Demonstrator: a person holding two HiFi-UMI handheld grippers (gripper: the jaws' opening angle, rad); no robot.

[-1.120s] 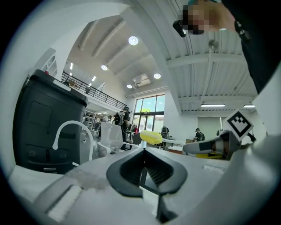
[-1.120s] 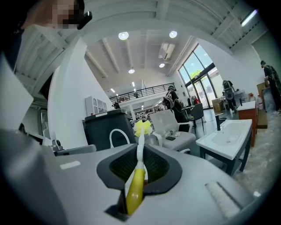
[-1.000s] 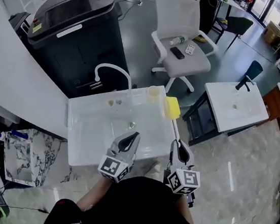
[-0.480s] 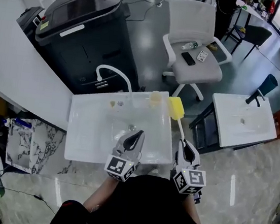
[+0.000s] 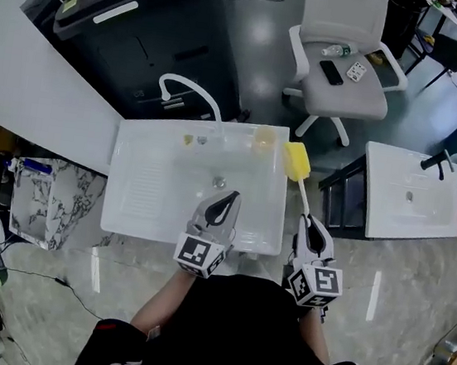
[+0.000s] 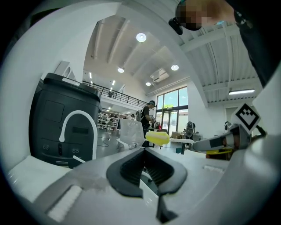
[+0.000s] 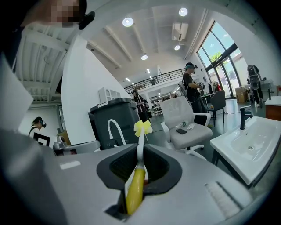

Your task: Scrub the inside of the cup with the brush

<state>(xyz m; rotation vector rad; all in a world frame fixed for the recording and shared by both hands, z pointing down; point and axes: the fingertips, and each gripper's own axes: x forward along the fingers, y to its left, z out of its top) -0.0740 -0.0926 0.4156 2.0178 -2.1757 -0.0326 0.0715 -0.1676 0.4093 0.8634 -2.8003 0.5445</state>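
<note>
A white sink [image 5: 140,187] lies below me, its curved faucet [image 5: 189,89] at the back. A pale translucent cup [image 5: 263,138] stands on the back rim. My left gripper [image 5: 228,196] hovers over the basin's front, shut and empty; in the left gripper view its jaws [image 6: 144,150] meet with nothing between them. My right gripper [image 5: 307,223] at the sink's right front corner is shut on the brush [image 5: 302,191]. Its yellow sponge head [image 5: 295,161] sits just right of the cup. In the right gripper view the yellow handle [image 7: 135,189] lies between the jaws [image 7: 140,151].
A black bin [image 5: 142,16] stands behind the sink. A white office chair [image 5: 343,76] with a bottle and a phone on it is at the back right. A second white sink [image 5: 411,193] is to the right, a marble slab [image 5: 42,203] to the left.
The head view has shifted, so the sink sits higher in the picture. Both grippers have sunk a little and stay side by side over the sink's front, with the brush still held.
</note>
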